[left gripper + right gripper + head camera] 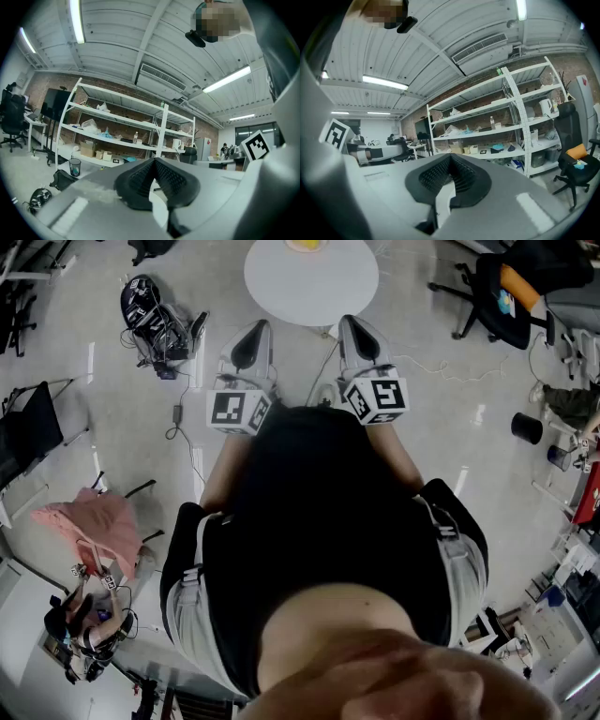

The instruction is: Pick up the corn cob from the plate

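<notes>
Open grey floor all round, round white bench dead ahead at 12 o'clock in the head view. A yellow item sits at the bench's far side, cut by the top frame edge. I read it as the corn cob; the plate under it can't be made out against the white top. Left claw and right claw are held level just in front of the torso, side by side and aimed at the bench, well short of the cob. Both are closed with nothing between the pads: the left gripper view has the black pads meeting at the tip, and the right gripper view shows the same, both looking out at shelving rather than at the bench. Judgement: this is the approach step, with no reach begun. The next move needs a step forward, one claw opened wide, tipped down and carried across the bench top to the far side. Near rim of the bench is the edge to clear. Lane at 12 is free. Watch the cable trailing at 2 o'clock, the gear pile at 10 and the office chair at 2.
</notes>
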### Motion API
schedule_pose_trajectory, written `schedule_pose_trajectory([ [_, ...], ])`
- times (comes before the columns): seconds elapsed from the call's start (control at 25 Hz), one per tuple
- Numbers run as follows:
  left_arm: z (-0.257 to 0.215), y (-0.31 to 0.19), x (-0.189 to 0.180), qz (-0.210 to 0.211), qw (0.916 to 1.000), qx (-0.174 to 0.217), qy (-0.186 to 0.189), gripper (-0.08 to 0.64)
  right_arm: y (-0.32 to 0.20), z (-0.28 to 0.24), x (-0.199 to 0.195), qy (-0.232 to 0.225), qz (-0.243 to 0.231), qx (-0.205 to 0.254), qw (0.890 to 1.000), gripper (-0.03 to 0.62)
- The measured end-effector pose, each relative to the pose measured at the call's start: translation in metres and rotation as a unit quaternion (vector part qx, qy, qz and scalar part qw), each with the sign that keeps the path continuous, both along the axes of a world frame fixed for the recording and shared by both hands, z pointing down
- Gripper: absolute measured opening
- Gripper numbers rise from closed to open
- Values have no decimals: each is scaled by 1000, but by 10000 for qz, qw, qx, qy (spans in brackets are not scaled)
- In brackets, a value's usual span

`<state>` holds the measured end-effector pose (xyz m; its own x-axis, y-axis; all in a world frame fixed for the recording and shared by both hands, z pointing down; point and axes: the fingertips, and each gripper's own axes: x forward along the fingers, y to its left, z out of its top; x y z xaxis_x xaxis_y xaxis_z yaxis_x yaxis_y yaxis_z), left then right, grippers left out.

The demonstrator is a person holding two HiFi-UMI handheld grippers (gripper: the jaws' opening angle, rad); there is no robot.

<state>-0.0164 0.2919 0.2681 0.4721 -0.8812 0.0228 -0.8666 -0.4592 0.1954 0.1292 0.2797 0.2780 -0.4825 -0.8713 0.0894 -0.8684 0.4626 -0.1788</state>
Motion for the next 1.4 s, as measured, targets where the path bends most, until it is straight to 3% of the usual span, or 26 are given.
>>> schedule_pose_trajectory([
  [0.76,-1,3,-26,-74,9999,29,93,2,0,0,-21,-102,74,-116,9999,8],
  [1.4,10,5,-79,346,9994,32,75,2,10,8,-74,52,526,-92,9986,8],
])
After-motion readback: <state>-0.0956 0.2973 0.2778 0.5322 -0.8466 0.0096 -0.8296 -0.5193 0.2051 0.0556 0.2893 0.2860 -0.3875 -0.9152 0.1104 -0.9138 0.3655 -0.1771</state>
